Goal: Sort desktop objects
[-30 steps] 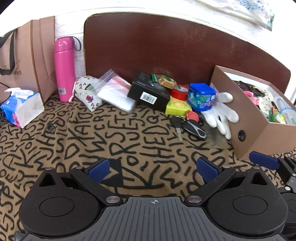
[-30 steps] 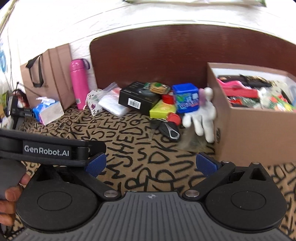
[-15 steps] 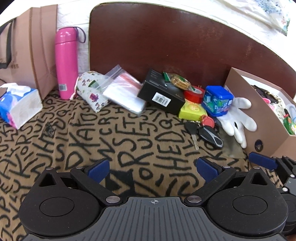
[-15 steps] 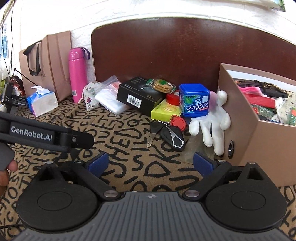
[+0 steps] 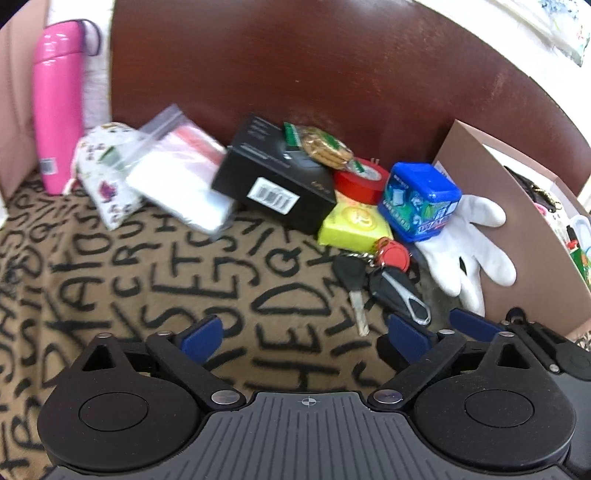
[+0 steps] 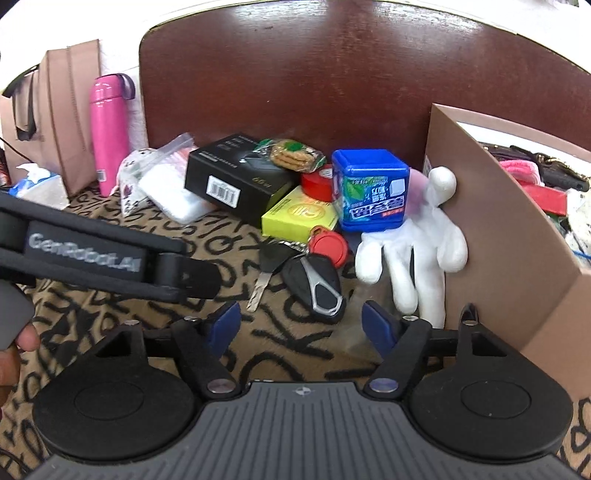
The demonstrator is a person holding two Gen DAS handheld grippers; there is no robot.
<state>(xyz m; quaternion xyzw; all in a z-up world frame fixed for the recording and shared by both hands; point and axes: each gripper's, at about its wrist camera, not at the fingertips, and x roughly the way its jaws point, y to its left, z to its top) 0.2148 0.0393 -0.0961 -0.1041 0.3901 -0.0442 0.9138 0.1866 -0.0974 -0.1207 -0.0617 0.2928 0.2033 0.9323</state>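
While closing, right tongs (image 6: 301, 326) just short of car key (image 6: 314, 284).

- Dark brown glossy board (image 6: 332, 74) with a curved top stands upright at the back, catching light glare.
- White wall (image 6: 74, 22) behind and above the board.
- Surface covered by tan cloth (image 5: 184, 280) printed with black letters.
- Brown paper bag (image 6: 66, 110) with dark handles stands at far left against the wall.
- Even, bright indoor light.

Right gripper (image 6: 300, 328) closing, nothing between its fingers (image 6: 376, 326) — black key fob (image 6: 317, 284) just ahead, white glove (image 6: 413, 251) beside.
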